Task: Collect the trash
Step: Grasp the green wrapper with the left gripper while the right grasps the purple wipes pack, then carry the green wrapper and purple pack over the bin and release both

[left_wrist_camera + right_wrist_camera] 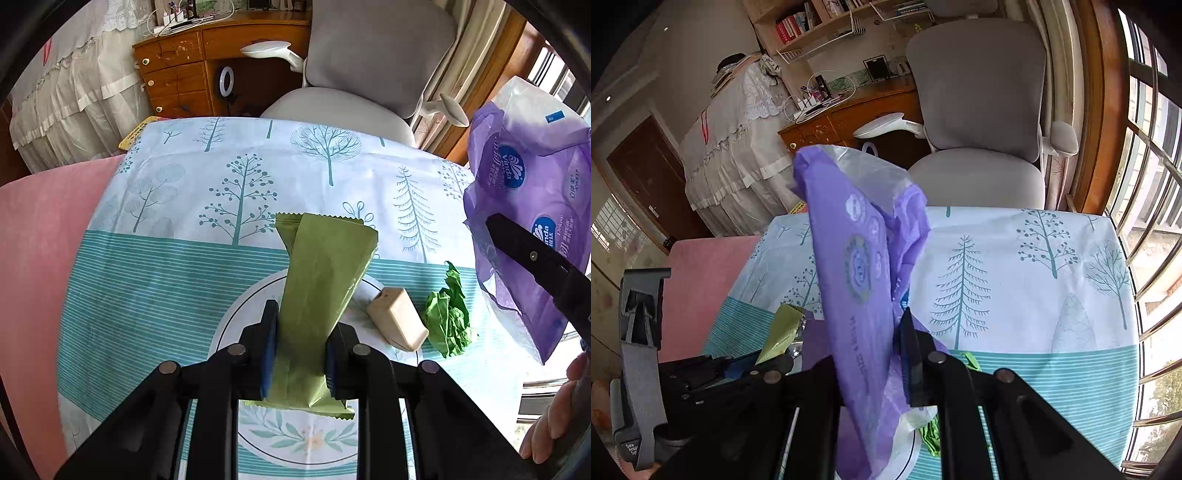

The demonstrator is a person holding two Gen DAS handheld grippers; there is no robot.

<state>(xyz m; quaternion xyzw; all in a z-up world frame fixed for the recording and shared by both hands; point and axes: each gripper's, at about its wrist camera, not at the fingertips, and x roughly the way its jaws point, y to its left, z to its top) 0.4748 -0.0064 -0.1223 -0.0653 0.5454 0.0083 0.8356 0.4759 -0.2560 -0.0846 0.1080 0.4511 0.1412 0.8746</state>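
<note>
My left tool (301, 350) is clenched on a green wrapper (321, 291), lifted above the tabletop (155, 266). My right tool (882, 354) grips a purple tissue bag (857, 280). Beside the wrapper lie a beige block (397, 319) and crumpled green paper (448, 317).

grey chair (369, 66) | wooden desk (177, 70) | daylit barred window (1156, 184)

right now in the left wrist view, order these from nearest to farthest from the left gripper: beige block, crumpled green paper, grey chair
1. beige block, just right of the left gripper
2. crumpled green paper, right of the block, on the tablecloth
3. grey chair, beyond the table's far edge
</note>
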